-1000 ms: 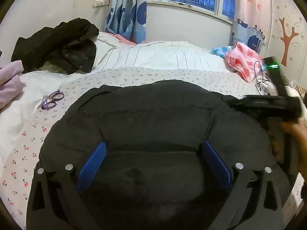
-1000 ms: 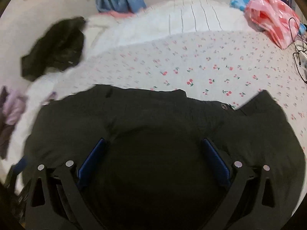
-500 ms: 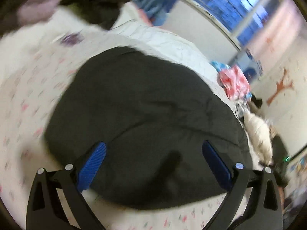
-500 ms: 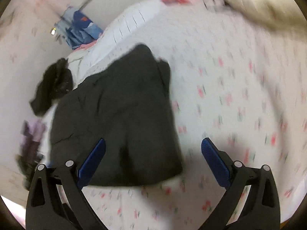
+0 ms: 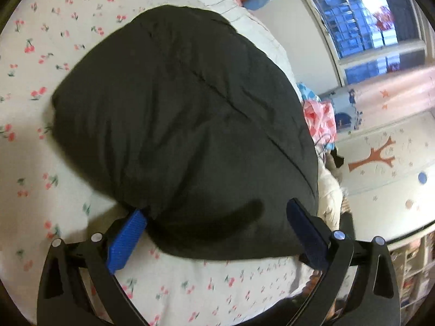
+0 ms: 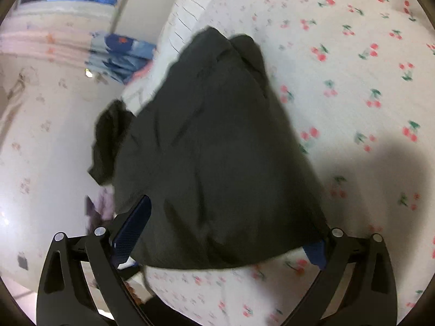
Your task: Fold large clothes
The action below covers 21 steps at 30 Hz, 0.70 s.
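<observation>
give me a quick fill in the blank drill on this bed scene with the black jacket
The folded jacket is ____ in colour.
The bedsheet under it is printed with small red ____.
The wall sticker beyond the bed shows a ____.
The left hand-held gripper has its blue pads standing ____, one at each side of the jacket's near edge.

Missing words: black; cherries; tree; apart

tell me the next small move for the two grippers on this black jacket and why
Probably close both grippers on the near edge. The folded black jacket lies on the cherry-print sheet, and its edge sits between the wide-open jaws of the left gripper and the right gripper, whose jaws have just been closing slightly. Neither pinches the fabric yet, so a grip comes before any further fold or lift.
</observation>
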### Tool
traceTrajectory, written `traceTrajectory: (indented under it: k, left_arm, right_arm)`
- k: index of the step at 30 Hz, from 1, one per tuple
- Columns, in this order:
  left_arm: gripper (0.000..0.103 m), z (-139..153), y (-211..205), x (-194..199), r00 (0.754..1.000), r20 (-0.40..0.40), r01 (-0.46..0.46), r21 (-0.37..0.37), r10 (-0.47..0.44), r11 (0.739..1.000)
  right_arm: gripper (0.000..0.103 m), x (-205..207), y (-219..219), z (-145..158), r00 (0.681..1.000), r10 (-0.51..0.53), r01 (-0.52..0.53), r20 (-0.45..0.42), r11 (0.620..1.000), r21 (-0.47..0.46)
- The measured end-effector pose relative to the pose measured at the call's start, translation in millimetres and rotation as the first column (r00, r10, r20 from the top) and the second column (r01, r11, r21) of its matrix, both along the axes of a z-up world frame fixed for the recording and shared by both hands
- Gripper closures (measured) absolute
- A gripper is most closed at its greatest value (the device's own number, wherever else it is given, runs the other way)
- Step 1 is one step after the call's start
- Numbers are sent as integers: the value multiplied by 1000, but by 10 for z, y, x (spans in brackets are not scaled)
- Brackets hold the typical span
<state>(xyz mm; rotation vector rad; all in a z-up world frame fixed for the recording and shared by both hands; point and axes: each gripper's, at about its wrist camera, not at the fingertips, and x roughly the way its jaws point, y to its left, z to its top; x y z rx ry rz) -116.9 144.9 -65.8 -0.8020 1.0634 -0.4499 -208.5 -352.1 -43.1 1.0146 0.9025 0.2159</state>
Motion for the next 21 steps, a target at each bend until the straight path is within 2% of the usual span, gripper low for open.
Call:
traceTrajectory:
  k: [1,3,4,5,7,8,9,12,14,17,20,21]
  left_arm:
    - [7,-34,6,50,1000,-8,-20,-21,20,1000]
    - [7,-76,21,107,997,-22,-70,-29,69,997]
    - [7,-87,41,124,994,-28,-105,-19,105,994]
    - [7,-89,78,105,990,-25,-142,-20,141,990]
    - [18,-71,95,68,981,-6,-195,-12,195,981]
    - [29,-53,85,66,980,9,-197,-16,197,980]
    - [47,-16,64,67,983,30,-179,-12,180,984]
    - [71,228,38,22,987,100,-127,-5,127,992]
    - [76,438,70,-24,983,142,-110,-25,112,994]
    - [77,674,101,-150,982,170,-77,-55,85,995]
    - [76,727,88,-369,989,137,-48,-52,55,997]
    - [68,676,102,-453,993,105,-40,-44,44,998]
  right_arm:
    - [36,9,12,30,1000,-3,2,24,1000,1]
    - [75,37,46,59,998,-4,6,56,1000,-21]
    - [81,42,57,82,997,-6,7,77,1000,-12]
    - [83,36,84,141,994,-4,5,108,1000,-12]
    - [86,58,120,249,989,1,0,150,1000,-10]
    - [86,47,121,295,985,0,0,170,1000,3]
    - [87,37,122,395,981,-2,-1,196,1000,11]
    - [89,-47,100,725,960,6,-13,279,1000,20]
    - [90,-116,101,923,947,9,-19,322,999,28]
    - [90,-300,70,1226,923,16,-29,386,999,28]
    - [90,-648,-24,1239,925,21,-24,378,1000,2]
    - [90,-717,-62,1189,935,24,-20,354,1000,-15]
